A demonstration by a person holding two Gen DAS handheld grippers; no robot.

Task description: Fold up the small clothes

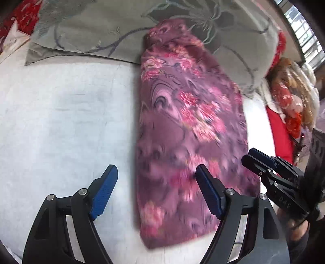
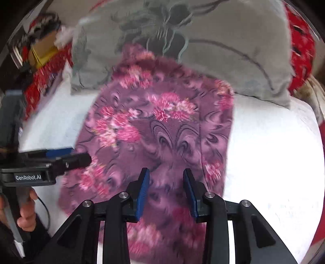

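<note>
A purple fleece garment with pink flowers (image 1: 182,126) lies folded in a long strip on the white sheet (image 1: 61,121), its far end resting against a grey pillow. My left gripper (image 1: 156,169) hovers open over the garment's near left edge, with nothing pinched between its blue pads. In the left wrist view my right gripper (image 1: 256,156) shows at the garment's right edge. In the right wrist view my right gripper (image 2: 166,171) hangs above the near end of the garment (image 2: 162,126), jaws partly apart and empty. My left gripper (image 2: 81,158) reaches in from the left there.
A grey embroidered pillow (image 1: 101,30) lies across the far side of the bed. Red patterned cloth (image 1: 18,18) sits at the far left. A heap of red and cream clothes (image 1: 288,97) lies at the right. A hand (image 2: 26,215) holds the left gripper's handle.
</note>
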